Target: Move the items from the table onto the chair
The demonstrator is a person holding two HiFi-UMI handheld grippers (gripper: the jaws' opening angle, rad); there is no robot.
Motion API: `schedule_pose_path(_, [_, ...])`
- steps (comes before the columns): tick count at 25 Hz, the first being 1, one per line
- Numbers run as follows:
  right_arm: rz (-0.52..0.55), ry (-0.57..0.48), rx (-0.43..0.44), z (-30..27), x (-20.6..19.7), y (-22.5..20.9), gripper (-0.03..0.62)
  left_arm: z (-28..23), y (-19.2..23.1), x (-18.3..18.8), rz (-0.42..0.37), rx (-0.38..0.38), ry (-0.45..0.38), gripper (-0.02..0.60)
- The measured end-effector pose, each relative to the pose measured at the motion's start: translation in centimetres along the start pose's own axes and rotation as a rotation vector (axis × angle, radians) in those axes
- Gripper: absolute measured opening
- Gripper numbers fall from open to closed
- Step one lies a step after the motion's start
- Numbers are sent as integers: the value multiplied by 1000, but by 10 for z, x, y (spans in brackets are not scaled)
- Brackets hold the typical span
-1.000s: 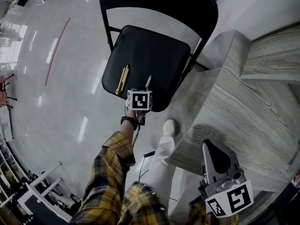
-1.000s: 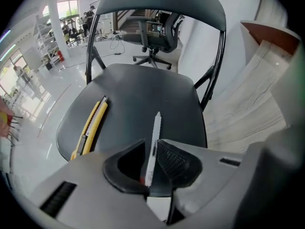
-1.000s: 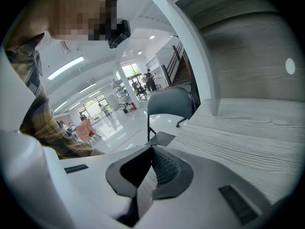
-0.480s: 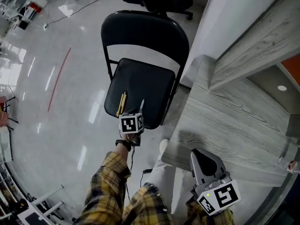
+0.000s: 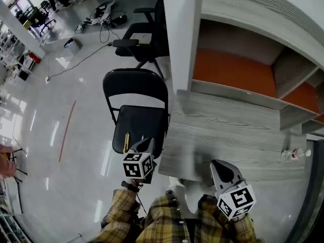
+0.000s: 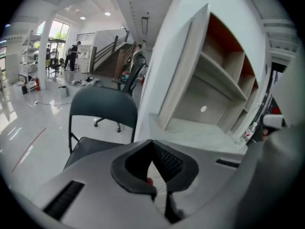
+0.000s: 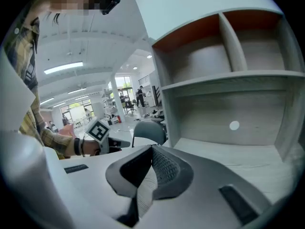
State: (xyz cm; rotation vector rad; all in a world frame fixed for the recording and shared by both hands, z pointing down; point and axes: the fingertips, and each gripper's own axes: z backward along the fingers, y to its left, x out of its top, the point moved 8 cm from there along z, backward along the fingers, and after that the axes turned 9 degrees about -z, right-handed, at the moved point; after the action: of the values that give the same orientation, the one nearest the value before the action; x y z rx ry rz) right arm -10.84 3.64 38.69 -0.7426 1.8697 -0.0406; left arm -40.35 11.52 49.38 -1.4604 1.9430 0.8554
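Note:
A black folding chair (image 5: 139,123) stands left of the grey wooden table (image 5: 228,135). A yellow utility knife (image 5: 126,142) lies on the left of its seat. My left gripper (image 5: 147,146) hangs over the seat's front edge; its body hides that part of the seat. Its jaws have just been closing and now meet, with nothing seen between them (image 6: 152,144). My right gripper (image 5: 223,167) is at the table's near edge, shut and holding nothing (image 7: 152,149). The right gripper view shows the left gripper (image 7: 102,137) beside the chair (image 7: 148,130).
A shelf unit with orange back panels (image 5: 238,70) rises behind the table. A small water bottle (image 5: 296,154) lies at the table's right end. Office chairs (image 5: 139,42) and cables sit on the shiny floor beyond. My checked sleeves fill the bottom of the head view.
Both grippers have risen, the left one up and back from the chair seat. The head view has swung up to take in the shelf unit. The yellow knife stays put.

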Motion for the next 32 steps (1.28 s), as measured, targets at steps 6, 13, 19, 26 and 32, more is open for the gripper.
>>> schedule_pose_path(6, [-18, -84, -118, 101, 11, -60, 17, 29, -163, 75, -135, -198, -141, 5])
schedule_pose_path(13, [-107, -186, -277, 242, 0, -182, 17, -9, -404, 84, -288, -463, -137, 5])
schedule_pose_path(19, [-179, -225, -392, 336, -21, -247, 17, -32, -550, 63, -364, -608, -92, 5])
schedule_pose_path(26, [-302, -244, -514, 405, -61, -289, 17, -76, -649, 34, -417, -588, -71, 8])
schedule_pose_path(32, [-394, -249, -597, 435, -86, -309, 17, -121, -685, 21, -449, -596, -50, 164])
